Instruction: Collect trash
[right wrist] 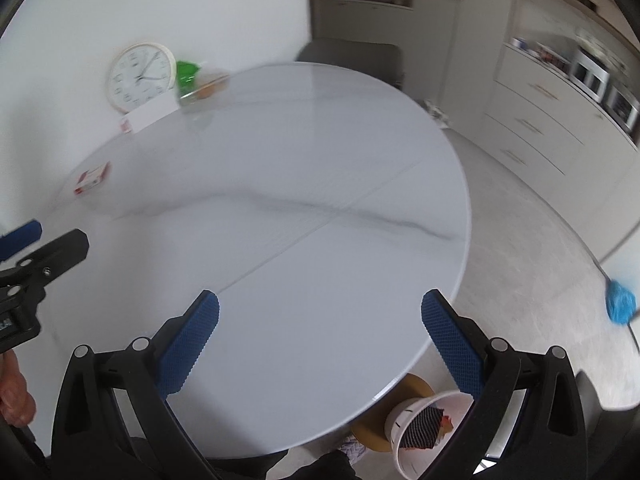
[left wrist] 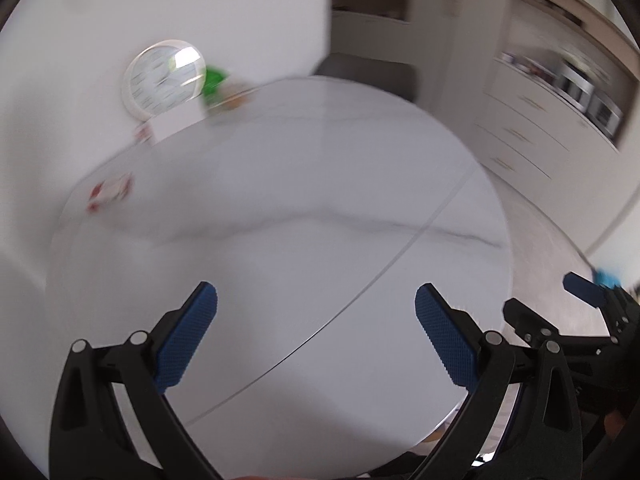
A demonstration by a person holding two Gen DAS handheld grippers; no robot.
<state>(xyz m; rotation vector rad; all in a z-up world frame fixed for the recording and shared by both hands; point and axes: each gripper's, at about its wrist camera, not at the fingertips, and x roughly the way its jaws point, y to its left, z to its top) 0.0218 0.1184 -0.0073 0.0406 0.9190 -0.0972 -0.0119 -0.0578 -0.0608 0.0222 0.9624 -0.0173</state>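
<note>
Both grippers hover over the near edge of a round white marble table (right wrist: 280,184). My left gripper (left wrist: 316,300) is open with nothing between its blue pads. My right gripper (right wrist: 320,308) is open too, and empty. A small red and white box (right wrist: 92,178) lies at the table's far left, also blurred in the left wrist view (left wrist: 110,192). A white bin (right wrist: 420,432) with striped and coloured trash inside stands on the floor under the table's near right edge. The right gripper (left wrist: 588,292) shows at the right of the left wrist view.
A white wall clock (right wrist: 140,76), a white card (right wrist: 150,116), a green bag (right wrist: 186,74) and an orange item sit at the table's far side. A grey chair (right wrist: 352,56) stands behind. Cabinets (right wrist: 540,128) line the right. A blue mop head (right wrist: 620,300) lies on the floor.
</note>
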